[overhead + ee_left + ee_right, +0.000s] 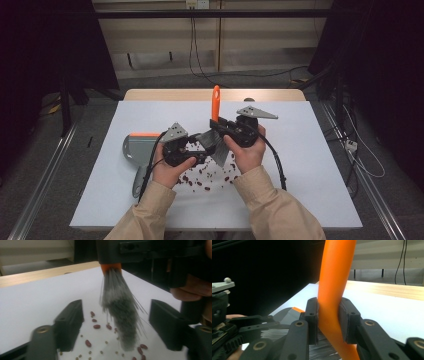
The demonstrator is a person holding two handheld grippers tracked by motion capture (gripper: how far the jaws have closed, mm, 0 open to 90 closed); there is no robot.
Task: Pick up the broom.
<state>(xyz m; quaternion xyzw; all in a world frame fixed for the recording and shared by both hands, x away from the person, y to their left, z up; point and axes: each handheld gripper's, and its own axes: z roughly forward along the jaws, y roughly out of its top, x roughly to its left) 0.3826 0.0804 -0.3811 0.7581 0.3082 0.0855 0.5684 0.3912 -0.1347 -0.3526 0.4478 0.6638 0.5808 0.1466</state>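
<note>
**Brush clamped by its handle, bristles set between the other tool's jaws**

The right gripper [218, 131] was clenched on the orange handle [333, 290] of a hand brush [215, 125], both pads pressing its sides in the right gripper view. Gripping low on the handle, close to the bristle head, probably gave firmer control over a sweeping stroke than a hold near the tip, which stuck up toward twelve o'clock in the high view.

The grey bristles [120, 315] hung between the jaws of the left gripper [116, 325], which stood apart on either side without touching them. No grip had formed; the jaws seemed placed to pinch or comb the bristles, perhaps to shake out anything caught in them.

Red beans [202, 175] and smaller tan grains [88, 352] lay scattered on the white table top [300, 170] just below the brush, at about six o'clock from it. The grey dustpan [134, 149], with its orange lip, rested at nine o'clock of the left gripper, its handle running toward the person. It lay near enough, I judged, to receive the beans once swept.
</note>
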